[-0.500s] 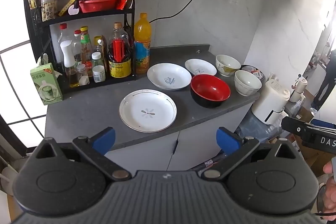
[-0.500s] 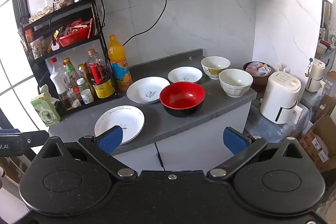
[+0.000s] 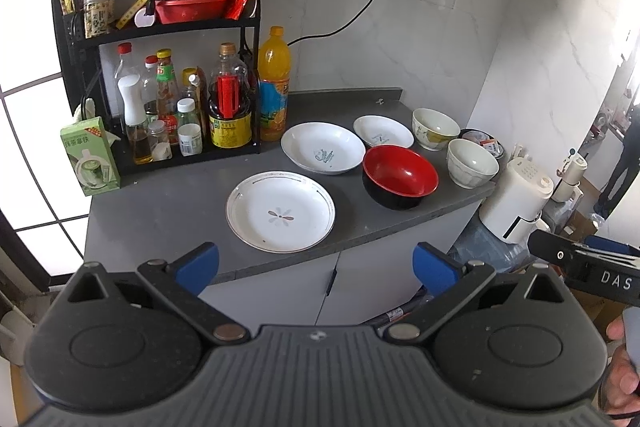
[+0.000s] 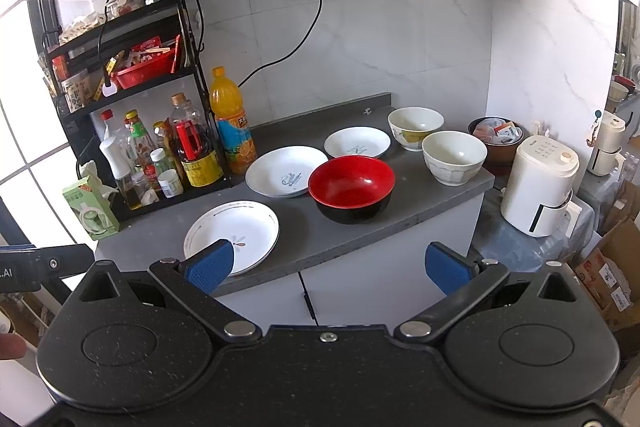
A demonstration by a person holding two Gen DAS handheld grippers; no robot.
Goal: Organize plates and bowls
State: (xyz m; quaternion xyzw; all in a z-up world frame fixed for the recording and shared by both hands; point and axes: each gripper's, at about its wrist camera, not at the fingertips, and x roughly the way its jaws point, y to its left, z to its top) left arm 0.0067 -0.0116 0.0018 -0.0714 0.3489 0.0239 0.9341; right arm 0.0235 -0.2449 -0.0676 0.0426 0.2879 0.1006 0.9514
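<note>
On the grey counter [image 3: 160,211] lie a white plate with a flower mark [image 3: 280,211] [image 4: 232,235], a larger white plate [image 3: 323,147] [image 4: 286,171] and a small white plate [image 3: 383,131] [image 4: 357,142]. A red bowl with a black outside [image 3: 400,175] [image 4: 352,187] stands in front of two white bowls [image 3: 435,127] [image 3: 472,163] [image 4: 415,122] [image 4: 454,157]. My left gripper [image 3: 316,265] and right gripper [image 4: 329,265] both hang open and empty in front of the counter's edge, short of the dishes.
A black rack [image 3: 160,27] with bottles and an orange drink bottle [image 3: 274,83] fills the counter's left back. A green carton [image 3: 90,157] stands at the far left. A white appliance [image 4: 540,183] and a brown bowl of packets [image 4: 498,139] sit right of the counter. Cardboard boxes [image 4: 612,267] lie lower right.
Both grippers have drifted slightly; the dishes have not moved and both stay open.
</note>
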